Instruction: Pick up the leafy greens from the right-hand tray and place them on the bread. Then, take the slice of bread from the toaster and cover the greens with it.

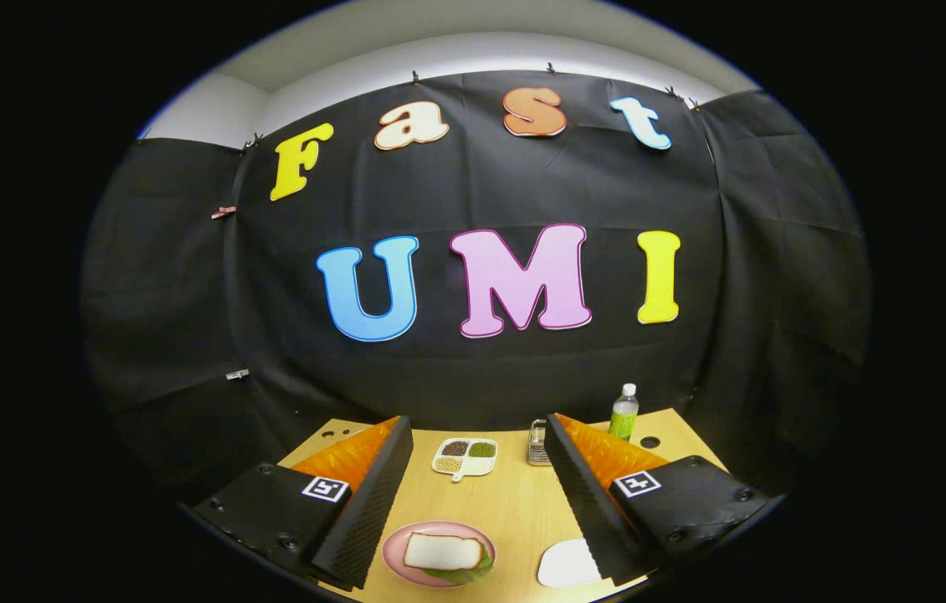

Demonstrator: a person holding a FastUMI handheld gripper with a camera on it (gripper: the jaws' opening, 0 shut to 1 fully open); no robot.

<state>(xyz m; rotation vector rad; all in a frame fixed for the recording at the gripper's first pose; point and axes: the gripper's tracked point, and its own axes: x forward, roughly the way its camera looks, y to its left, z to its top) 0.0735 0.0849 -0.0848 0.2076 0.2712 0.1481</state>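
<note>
A pink plate (396, 546) lies on the wooden table between my fingers, close below the camera. On it a white bread slice (442, 551) covers the leafy greens (473, 569), whose edge pokes out under the slice's near right side. A small metal toaster (537, 442) stands farther off, just left of the right fingertip; what is in its slot is too small to tell. A white tray (569, 563) lies right of the plate, partly hidden by the right finger. My gripper (477, 420) is open, raised above the table, with nothing between its fingers.
A white compartment dish (465, 458) with brown, green and pale fillings lies ahead between the fingertips. A green bottle with a white cap (624, 412) stands at the table's far right, near a round hole (650, 441) in the tabletop.
</note>
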